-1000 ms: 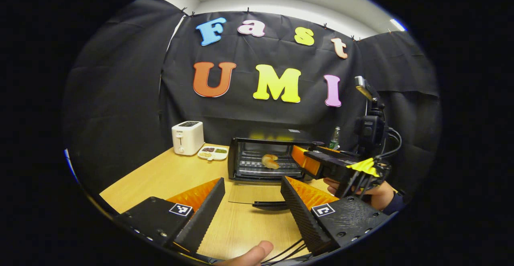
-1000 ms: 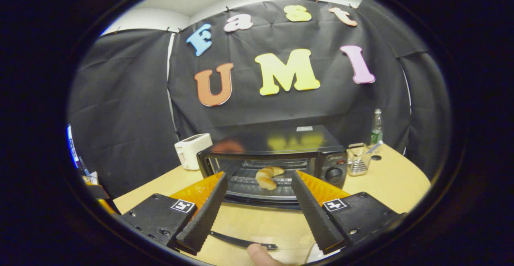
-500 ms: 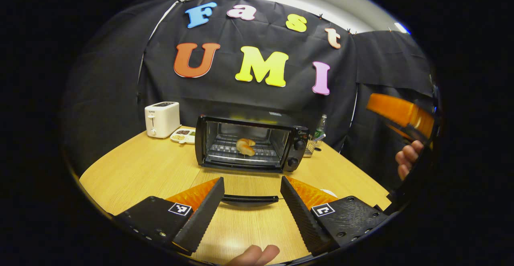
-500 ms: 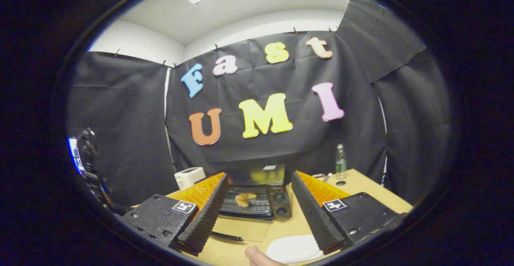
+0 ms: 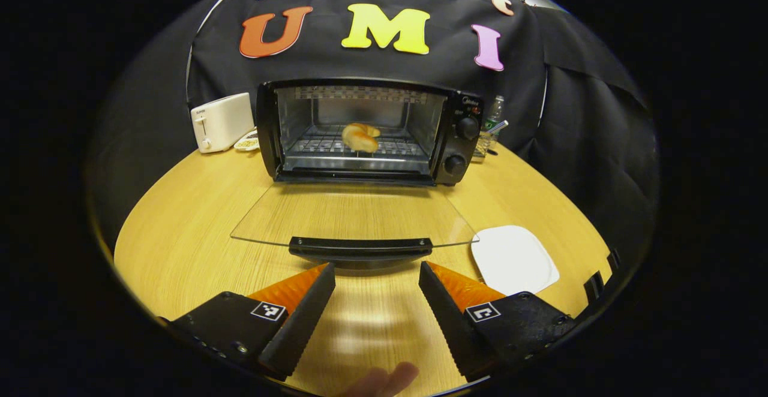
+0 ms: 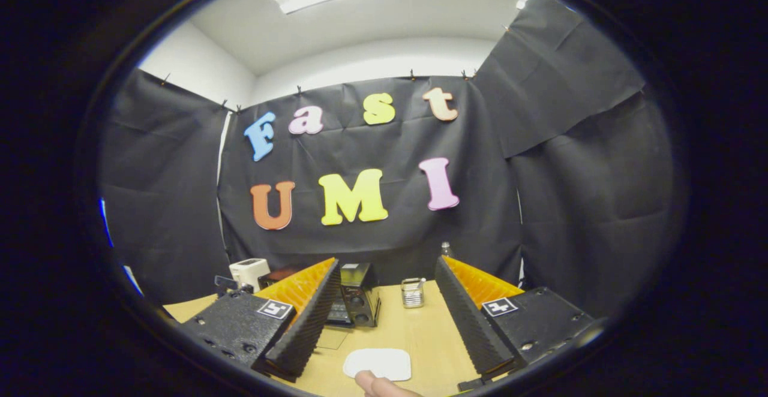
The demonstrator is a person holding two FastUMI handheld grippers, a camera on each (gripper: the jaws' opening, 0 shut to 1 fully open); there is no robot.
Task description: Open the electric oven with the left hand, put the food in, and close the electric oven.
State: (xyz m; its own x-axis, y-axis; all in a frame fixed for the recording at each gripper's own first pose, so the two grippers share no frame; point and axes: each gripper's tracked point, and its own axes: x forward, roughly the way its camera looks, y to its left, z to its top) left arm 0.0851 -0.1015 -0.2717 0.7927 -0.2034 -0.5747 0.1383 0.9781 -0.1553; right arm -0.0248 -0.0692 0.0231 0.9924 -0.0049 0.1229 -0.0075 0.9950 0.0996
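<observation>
Now the electric oven (image 5: 366,130) is seen far nearer in the left gripper view than half a second ago, at 12 o'clock and square ahead. The left gripper (image 5: 375,301) has been brought down and forward, so that the black door handle (image 5: 360,246) lies just beyond its fingers (image 5: 303,310), which are spread wide and hold nothing. The glass door (image 5: 354,214) is lowered flat, hinged at the oven's foot.

The food, a croissant (image 5: 360,137), rests on the wire rack inside the cavity, so the loading step is judged done. Closing is what is left, and the left gripper is judged to be lining up on the handle for that.

In the right gripper view the right gripper (image 6: 384,325) has been drawn back and tipped up since a second ago, when the oven stood close before it. Its fingers (image 6: 306,325) are wide apart and empty. The oven (image 6: 357,304) is now small, partly hidden behind the left finger.

Around: a white toaster (image 5: 222,121) at 10 o'clock of the oven, a small snack dish (image 5: 246,141) between them, a wire holder (image 5: 483,144) and a bottle (image 5: 493,112) at 2 o'clock, and a white plate (image 5: 515,260), bare, on the wooden surface (image 5: 180,229) at 4 o'clock of the door.

Nothing is seen between fingers and handle. The plate lies just beside the door's right corner but outside its upward swing.
</observation>
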